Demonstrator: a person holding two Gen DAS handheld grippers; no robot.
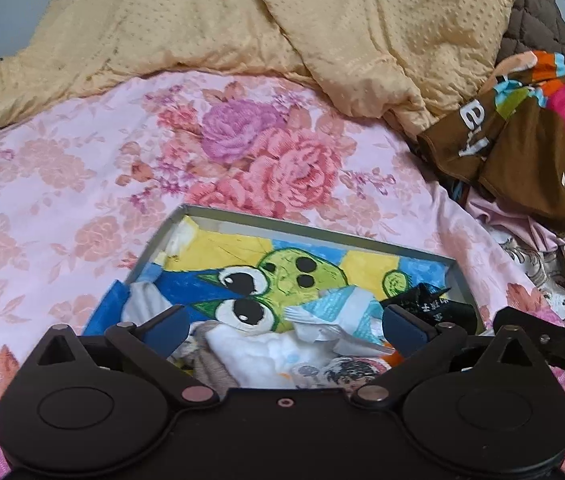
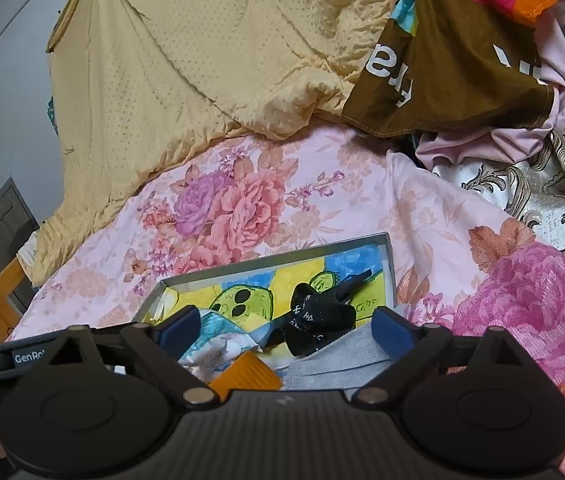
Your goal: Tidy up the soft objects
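Both grippers tilt down over the tray (image 1: 460, 276) on the bed (image 1: 62, 184) — side by side. Left gripper (image 1: 282, 326) and right gripper (image 2: 286, 326) gape wide — holding nothing

The right gripper (image 2: 284, 326) hangs with jaws wide apart over a shallow tray (image 2: 389, 264). Between its fingers lie a black cloth (image 2: 318, 320), a grey piece (image 2: 334, 364) and, perhaps, an orange sock (image 2: 248, 376).

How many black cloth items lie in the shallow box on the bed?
1. The black cloth item with white characters lies near the box's right end, partly over the painted picture and beside a grey cloth. More may be hidden under the other cloths.
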